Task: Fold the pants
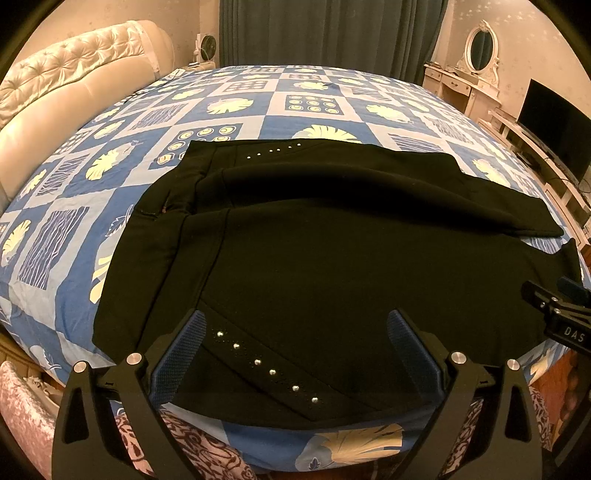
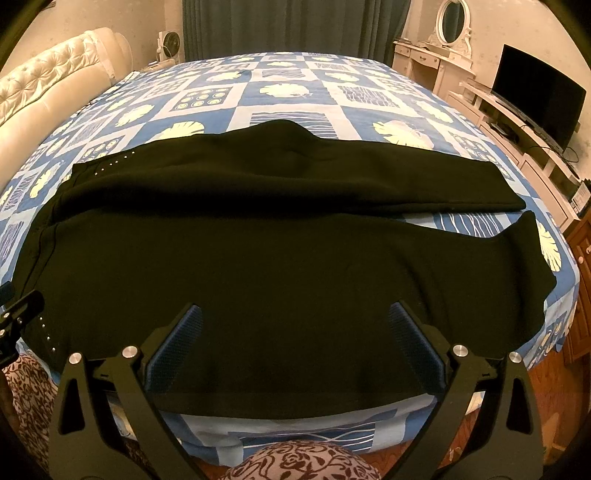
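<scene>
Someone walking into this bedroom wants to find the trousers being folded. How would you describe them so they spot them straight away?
Start at the big bed with its blue-and-white patchwork cover. Spread flat across its near edge lie the black pants, waist to the left and two legs running to the right. They are the only dark, plain thing on that busy cover, and a slanting row of small silver studs marks each side near the waist.

blue patterned bed (image 1: 258, 107), tufted headboard (image 1: 66, 66), dark curtains (image 1: 332, 33), television (image 2: 535, 92)

Your left matte-black two-finger gripper (image 1: 295, 345) has blue textured finger pads (image 1: 181, 350) and silver round pivot screws (image 1: 134, 358). Your right matching black gripper (image 2: 295, 341) is alike; its casing shows white "DAS" lettering.
</scene>
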Motion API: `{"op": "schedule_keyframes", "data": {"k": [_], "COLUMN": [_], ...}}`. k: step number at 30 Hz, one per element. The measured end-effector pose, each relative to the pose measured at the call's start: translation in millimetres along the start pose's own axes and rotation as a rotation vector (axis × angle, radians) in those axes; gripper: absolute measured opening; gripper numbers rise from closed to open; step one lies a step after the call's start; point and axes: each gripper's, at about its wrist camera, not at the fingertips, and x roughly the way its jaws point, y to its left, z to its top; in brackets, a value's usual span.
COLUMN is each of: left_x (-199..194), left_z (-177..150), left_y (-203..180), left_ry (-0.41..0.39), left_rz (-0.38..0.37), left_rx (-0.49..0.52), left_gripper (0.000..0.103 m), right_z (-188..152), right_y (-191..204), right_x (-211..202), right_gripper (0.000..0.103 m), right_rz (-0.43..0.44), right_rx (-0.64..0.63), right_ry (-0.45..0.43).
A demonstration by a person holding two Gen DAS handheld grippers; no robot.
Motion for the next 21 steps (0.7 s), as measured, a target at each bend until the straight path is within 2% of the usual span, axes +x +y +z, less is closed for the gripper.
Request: {"op": "schedule_keyframes", "data": {"k": [14, 21], "left_x": [-0.1, 3.7], "left_z": [0.0, -0.1], "left_y": [-0.2, 0.1], "left_ry": [0.002, 0.033], "left_rz": [0.003, -0.013], "left_rx": [0.0, 0.004], "left_gripper": [0.098, 0.098], "right_z": [-2.7, -1.4], "right_y": [2.1, 1.2], "right_x": [2.3, 3.5], "right_gripper": [0.101, 0.101], "right_rz": [0.009, 0.036], "right_rx": [-0.006, -0.006], "right_ry": [0.01, 0.027]}}
